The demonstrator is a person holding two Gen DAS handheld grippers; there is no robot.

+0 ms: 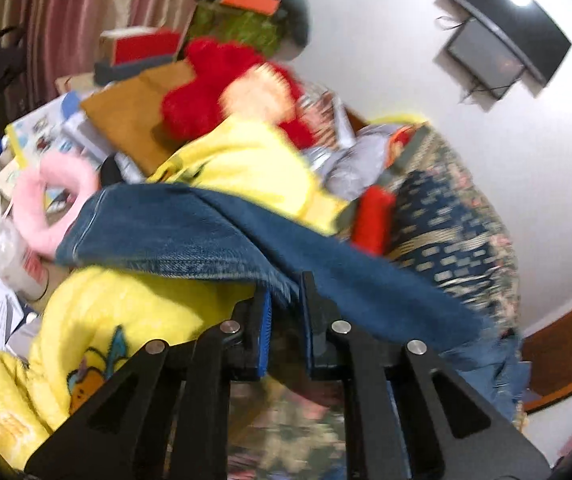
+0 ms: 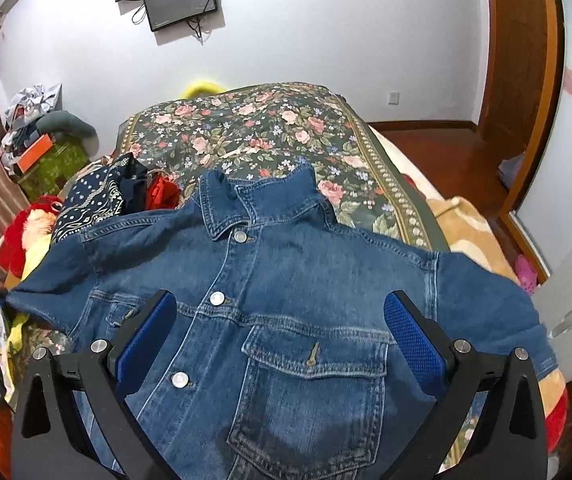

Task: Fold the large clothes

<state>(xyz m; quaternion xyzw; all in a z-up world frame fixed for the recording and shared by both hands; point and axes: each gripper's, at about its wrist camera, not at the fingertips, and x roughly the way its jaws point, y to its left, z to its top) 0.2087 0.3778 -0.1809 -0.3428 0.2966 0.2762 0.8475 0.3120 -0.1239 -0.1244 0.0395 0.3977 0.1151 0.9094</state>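
Left hand-held gripper (image 1: 286, 312): my jaws are nearly closed and pinch the frayed cuff of the jacket's (image 2: 286, 300) sleeve (image 1: 205, 232).
Right hand-held gripper (image 2: 281, 344): my jaws stand wide apart over the chest pocket (image 2: 314, 364), holding nothing.
Jacket: denim, front up and buttoned, collar away from me, spread on the floral bed (image 2: 269, 128).
Clutter: a yellow garment (image 1: 117, 320) lies just under the lifted sleeve; a pink ring (image 1: 45, 204) and red plush (image 1: 205, 92) sit beyond.
Risk, slip: my pinch is only on the fringe, so the heavy denim may pull free.
Risk, snag: the sleeve could drag the yellow garment along.
Risk, skew: with nothing pinning the body, the jacket may slide as I fold.
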